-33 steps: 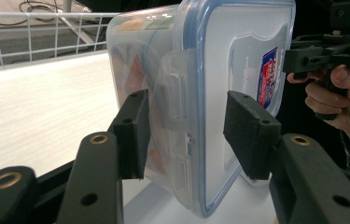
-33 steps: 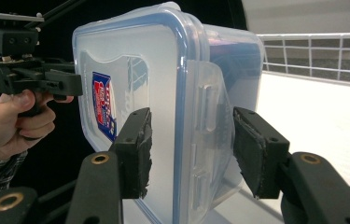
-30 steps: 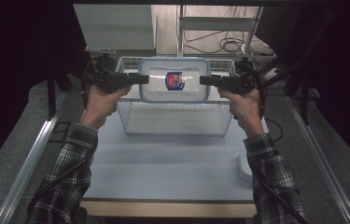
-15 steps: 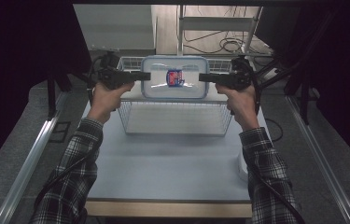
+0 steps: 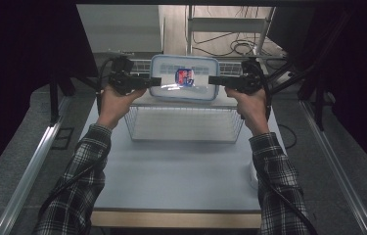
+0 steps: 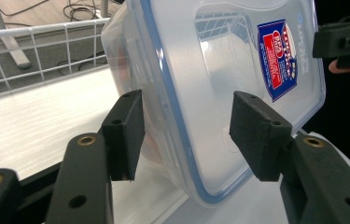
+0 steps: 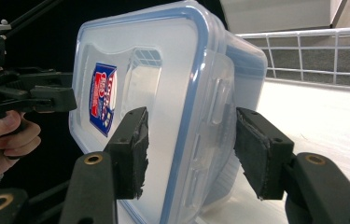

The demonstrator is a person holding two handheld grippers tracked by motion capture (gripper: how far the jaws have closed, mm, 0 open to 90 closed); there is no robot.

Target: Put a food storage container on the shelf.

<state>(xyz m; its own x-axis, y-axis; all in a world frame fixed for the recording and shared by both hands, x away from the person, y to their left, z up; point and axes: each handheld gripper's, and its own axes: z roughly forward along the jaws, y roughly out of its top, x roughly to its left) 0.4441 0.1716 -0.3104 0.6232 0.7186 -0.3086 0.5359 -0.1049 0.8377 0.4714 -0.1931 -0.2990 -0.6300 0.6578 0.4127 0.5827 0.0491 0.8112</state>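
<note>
Dark curtains flank a pale table [image 5: 181,171] carrying a white wire basket [image 5: 186,122]. Above the basket's far end a clear lidded container [image 5: 185,84] with a blue seal hangs between the left gripper [image 5: 155,82] and the right gripper [image 5: 213,80]. Each gripper view shows wide-parted jaws straddling a container end, though pad contact is unclear; the high view hides this. The red-and-blue label [image 6: 277,58] carries writing too blurred to read. Plaid sleeves run off the bottom edge.
</note>
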